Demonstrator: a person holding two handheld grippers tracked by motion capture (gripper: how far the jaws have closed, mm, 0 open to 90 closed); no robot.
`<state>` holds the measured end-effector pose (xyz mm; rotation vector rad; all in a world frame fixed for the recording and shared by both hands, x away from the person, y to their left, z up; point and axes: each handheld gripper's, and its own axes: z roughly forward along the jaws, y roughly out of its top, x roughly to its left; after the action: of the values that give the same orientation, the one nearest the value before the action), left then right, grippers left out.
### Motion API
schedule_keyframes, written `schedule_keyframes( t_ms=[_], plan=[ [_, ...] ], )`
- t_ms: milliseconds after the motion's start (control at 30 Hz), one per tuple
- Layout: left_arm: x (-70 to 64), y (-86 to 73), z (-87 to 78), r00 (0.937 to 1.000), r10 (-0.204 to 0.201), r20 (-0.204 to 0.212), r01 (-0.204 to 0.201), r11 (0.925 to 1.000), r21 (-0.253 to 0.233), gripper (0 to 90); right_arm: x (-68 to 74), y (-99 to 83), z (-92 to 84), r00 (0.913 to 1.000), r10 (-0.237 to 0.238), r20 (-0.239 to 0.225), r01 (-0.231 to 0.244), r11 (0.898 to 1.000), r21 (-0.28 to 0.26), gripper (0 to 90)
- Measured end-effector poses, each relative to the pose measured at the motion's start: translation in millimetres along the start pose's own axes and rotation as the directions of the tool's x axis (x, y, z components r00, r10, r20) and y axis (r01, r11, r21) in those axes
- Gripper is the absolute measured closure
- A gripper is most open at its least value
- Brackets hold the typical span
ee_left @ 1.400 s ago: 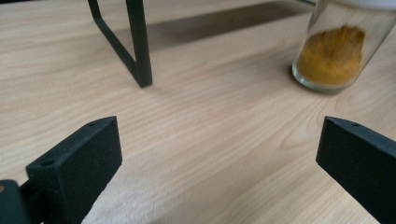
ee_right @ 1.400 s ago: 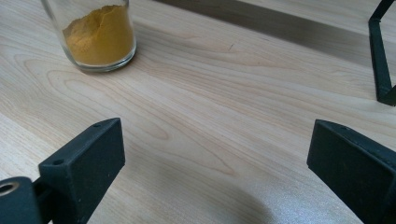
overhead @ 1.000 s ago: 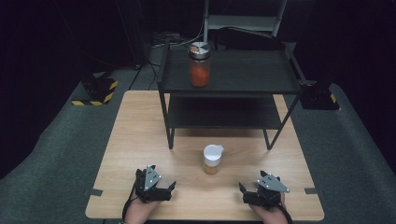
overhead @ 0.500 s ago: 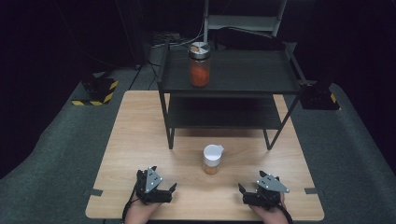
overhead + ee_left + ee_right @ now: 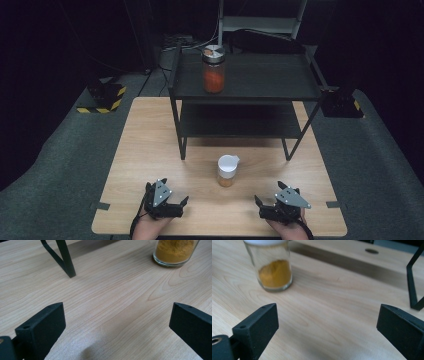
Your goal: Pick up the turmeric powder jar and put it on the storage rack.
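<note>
A small glass jar (image 5: 227, 171) with a white lid and yellow-orange powder stands on the wooden table (image 5: 145, 150), in front of a black two-level rack (image 5: 245, 90). A taller jar (image 5: 213, 70) with orange contents and a metal lid sits on the rack's top shelf. My left gripper (image 5: 176, 204) rests near the table's front edge, left of the small jar, open and empty. My right gripper (image 5: 266, 206) rests at the front right, also open and empty. The powder jar (image 5: 175, 252) is ahead to the right in the left gripper view, and the same jar (image 5: 272, 267) is ahead to the left in the right gripper view.
The rack's black legs (image 5: 65, 260) stand on the table behind the small jar; another leg (image 5: 413, 282) is at the right gripper view's right edge. Grey carpet (image 5: 65, 150) surrounds the table. A black-and-yellow striped block (image 5: 102, 97) lies on the floor at far left.
</note>
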<state>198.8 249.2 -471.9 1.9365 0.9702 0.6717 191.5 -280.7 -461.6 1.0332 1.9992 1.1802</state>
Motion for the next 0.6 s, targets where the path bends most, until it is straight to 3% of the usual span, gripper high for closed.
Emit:
schedule_keyframes(
  t_ms=[333,600],
  plan=[
    [1.5,-0.6,-0.5,1.0000,-0.004,0.007,0.004,1.0000,-0.003,0.8,-6.2,9.9,-4.7,0.9996,-0.004,-0.029,0.003,1.000,-0.029,1.6],
    [2.3,-1.8,-1.0,0.9999,-0.008,0.009,0.008,0.9999,-0.009,0.7,0.4,24.9,-0.3,0.9973,0.012,-0.073,-0.017,0.997,-0.073,0.4]
  ],
)
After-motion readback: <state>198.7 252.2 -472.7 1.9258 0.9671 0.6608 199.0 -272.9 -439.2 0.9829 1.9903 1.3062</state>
